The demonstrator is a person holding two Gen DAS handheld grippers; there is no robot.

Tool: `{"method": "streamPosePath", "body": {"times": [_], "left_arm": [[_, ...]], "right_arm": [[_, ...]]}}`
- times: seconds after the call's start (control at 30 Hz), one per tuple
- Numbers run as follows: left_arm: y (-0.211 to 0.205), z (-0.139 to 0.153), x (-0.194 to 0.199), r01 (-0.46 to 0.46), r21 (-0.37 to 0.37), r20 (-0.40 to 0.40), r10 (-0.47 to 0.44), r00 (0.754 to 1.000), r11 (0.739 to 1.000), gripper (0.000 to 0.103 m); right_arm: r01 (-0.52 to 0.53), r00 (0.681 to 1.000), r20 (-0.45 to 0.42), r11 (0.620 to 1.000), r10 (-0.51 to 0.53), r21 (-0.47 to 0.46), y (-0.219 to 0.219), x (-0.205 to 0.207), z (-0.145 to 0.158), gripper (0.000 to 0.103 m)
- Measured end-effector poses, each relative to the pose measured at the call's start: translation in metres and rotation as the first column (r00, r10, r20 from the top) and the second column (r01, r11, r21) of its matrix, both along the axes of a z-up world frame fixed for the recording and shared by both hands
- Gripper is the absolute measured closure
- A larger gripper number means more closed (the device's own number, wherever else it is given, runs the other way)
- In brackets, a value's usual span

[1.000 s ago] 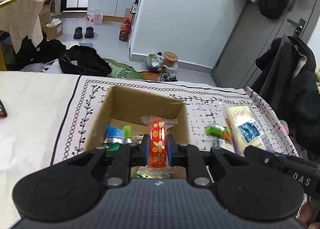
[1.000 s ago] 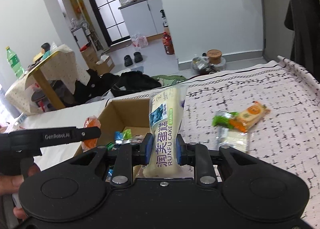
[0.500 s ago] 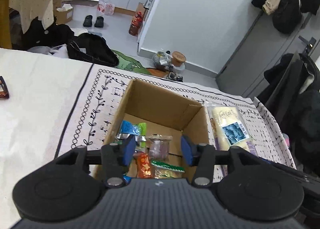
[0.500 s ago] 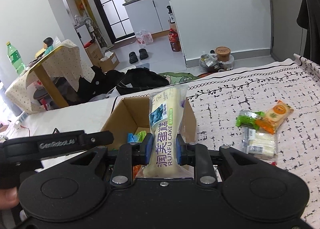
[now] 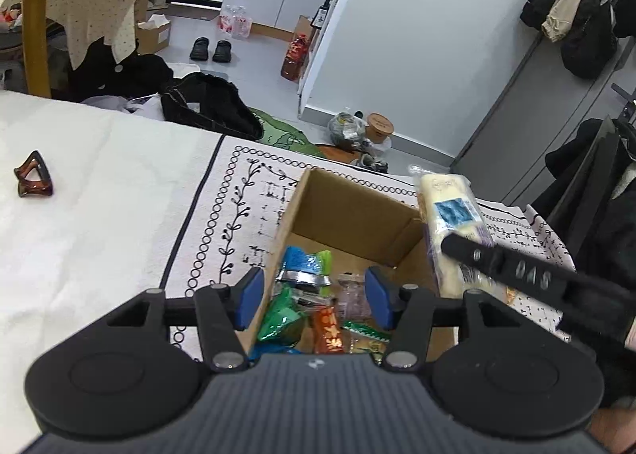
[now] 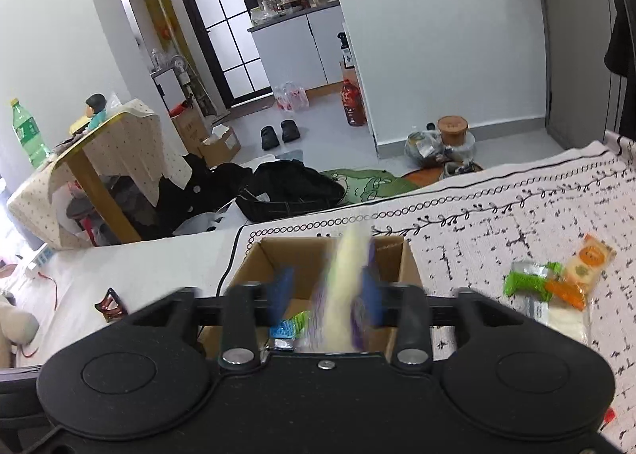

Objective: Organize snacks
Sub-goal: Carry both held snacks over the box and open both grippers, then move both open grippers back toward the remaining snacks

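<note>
Over the cardboard box (image 5: 349, 223), both grippers hang with their fingers apart. The left gripper (image 5: 312, 301) has just been opening; nothing sits between its blue pads, and the red-and-orange packet (image 5: 326, 333) lies among the wrappers on the box floor directly below. The right gripper (image 6: 326, 295) has also just been opening. The pale cake pack (image 6: 346, 287) is between its fingers but blurred, seemingly slipping free toward the box; in the left wrist view that cake pack (image 5: 449, 223) stands at about 2 o'clock from the left gripper, over the box's right wall.

On the patterned table cloth (image 6: 497, 223), at 3 o'clock from the box in the right wrist view, three snacks remain: a green packet (image 6: 528, 281), an orange one (image 6: 584, 267) and a white one (image 6: 564, 317), lying close together.

My guess is these are light, soft, crinkly film packs with slick skins. The cake would crush under a hard squeeze. Best taken across the middle of the body, not by the thin sealed ends, which fold and slide out.
</note>
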State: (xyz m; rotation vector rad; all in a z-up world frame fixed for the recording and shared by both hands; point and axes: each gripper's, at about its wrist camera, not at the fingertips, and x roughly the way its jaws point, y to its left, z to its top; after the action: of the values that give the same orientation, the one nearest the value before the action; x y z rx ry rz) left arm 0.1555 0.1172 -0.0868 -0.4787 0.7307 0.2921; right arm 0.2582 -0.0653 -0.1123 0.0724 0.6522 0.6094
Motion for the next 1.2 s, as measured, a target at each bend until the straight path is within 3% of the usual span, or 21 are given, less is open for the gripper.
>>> {"method": "streamPosePath", "body": {"times": [0.03,0.13,0.3,0.63,1.2], "left_arm": [[0.000,0.000,0.000,-0.004,-0.001,-0.001,0.004,1.000,1.000,0.048],[0.000,0.000,0.000,-0.006,-0.002,-0.001,0.006,1.000,1.000,0.046],[-0.009,-0.001,0.004,0.010,0.021,-0.002,-0.010,1.000,1.000,0.033],[-0.042,0.002,0.014,0.041,0.084,-0.006,-0.041,0.999,0.996,0.024],[-0.108,0.013,0.042,0.132,0.114,-0.025,-0.130,0.991,0.985,0.012]], "right_arm": [[0.017,1.000,0.012,1.000,-0.017,-0.002,-0.003,-0.002,0.000,0.039],[0.036,0.999,0.006,0.999,-0.036,-0.021,-0.010,-0.003,-0.003,0.039],[0.053,0.998,-0.040,0.998,-0.055,-0.036,-0.030,-0.006,-0.009,0.033],[0.111,0.992,-0.054,0.993,-0.113,-0.023,-0.081,-0.010,-0.001,0.022],[0.197,0.980,-0.035,0.980,-0.198,-0.033,-0.161,0.002,0.015,0.011]]}}
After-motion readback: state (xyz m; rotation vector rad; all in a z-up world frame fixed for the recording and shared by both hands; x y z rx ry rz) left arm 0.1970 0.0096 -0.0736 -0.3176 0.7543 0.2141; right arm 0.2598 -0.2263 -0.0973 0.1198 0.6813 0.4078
